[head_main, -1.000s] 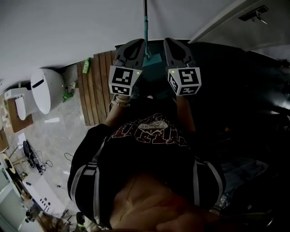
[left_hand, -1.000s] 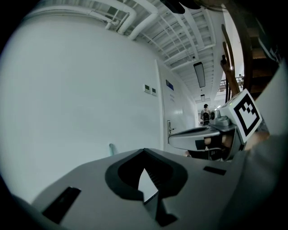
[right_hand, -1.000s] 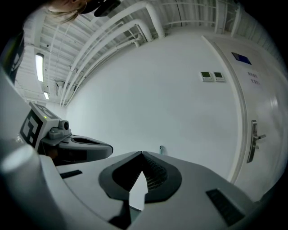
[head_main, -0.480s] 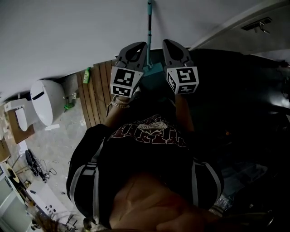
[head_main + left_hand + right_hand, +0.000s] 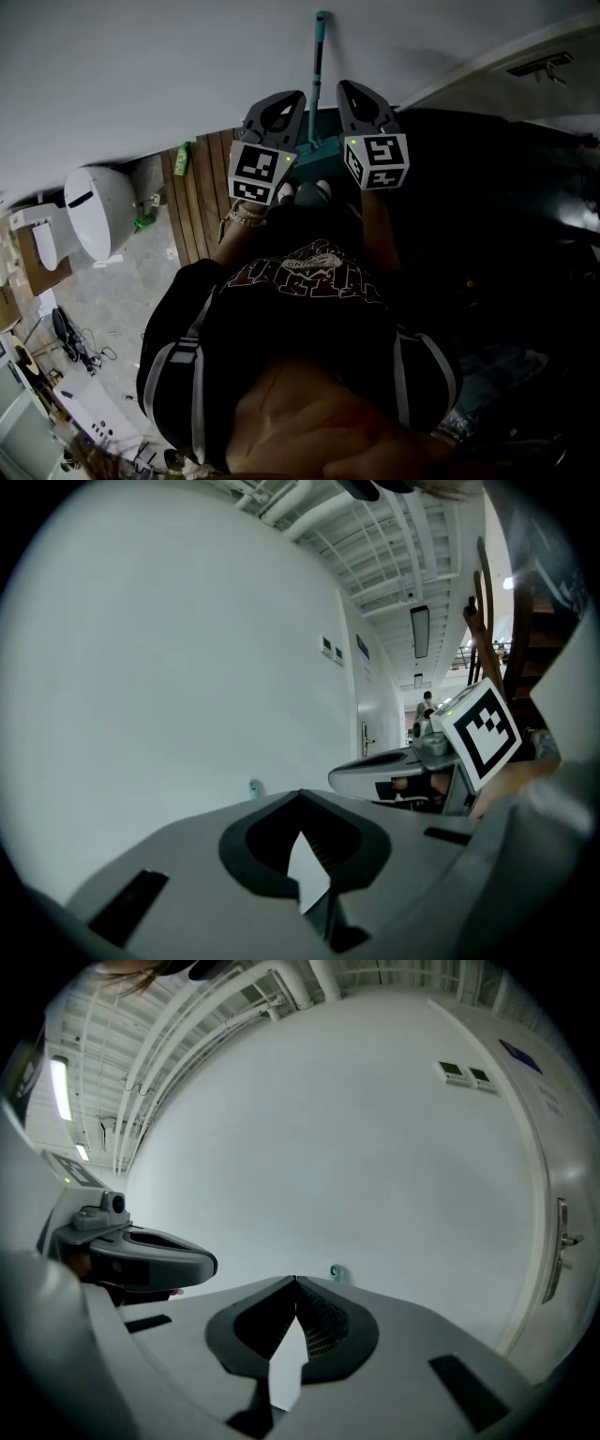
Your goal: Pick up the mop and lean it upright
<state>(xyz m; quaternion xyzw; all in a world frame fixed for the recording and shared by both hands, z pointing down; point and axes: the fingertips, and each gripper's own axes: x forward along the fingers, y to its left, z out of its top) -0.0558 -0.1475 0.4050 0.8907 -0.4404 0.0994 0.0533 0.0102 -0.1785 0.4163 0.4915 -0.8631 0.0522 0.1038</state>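
The mop stands upright against the white wall [image 5: 141,75]. Its teal handle [image 5: 319,66] rises between my two grippers, and its teal head [image 5: 321,144] rests on the floor below them. My left gripper [image 5: 292,96] is just left of the handle and my right gripper [image 5: 349,88] just right of it; neither touches it. Both are shut with nothing between the fingers. In the left gripper view the shut left gripper [image 5: 300,794] faces the wall, and the handle's teal tip [image 5: 254,787] shows beyond it. The right gripper view has the same tip [image 5: 336,1271] past the shut right gripper [image 5: 296,1279].
A white toilet-like unit [image 5: 94,197] and a cardboard box [image 5: 28,248] stand at the left. A wooden slatted panel [image 5: 202,187] with a green bottle [image 5: 179,157] lies by the wall. Cables [image 5: 75,337] trail on the tiled floor. The right side is dark.
Both grippers have drawn back from the wall side by side, still shut. The top of the mop's handle has come into view; the mop stays leaning on the wall.
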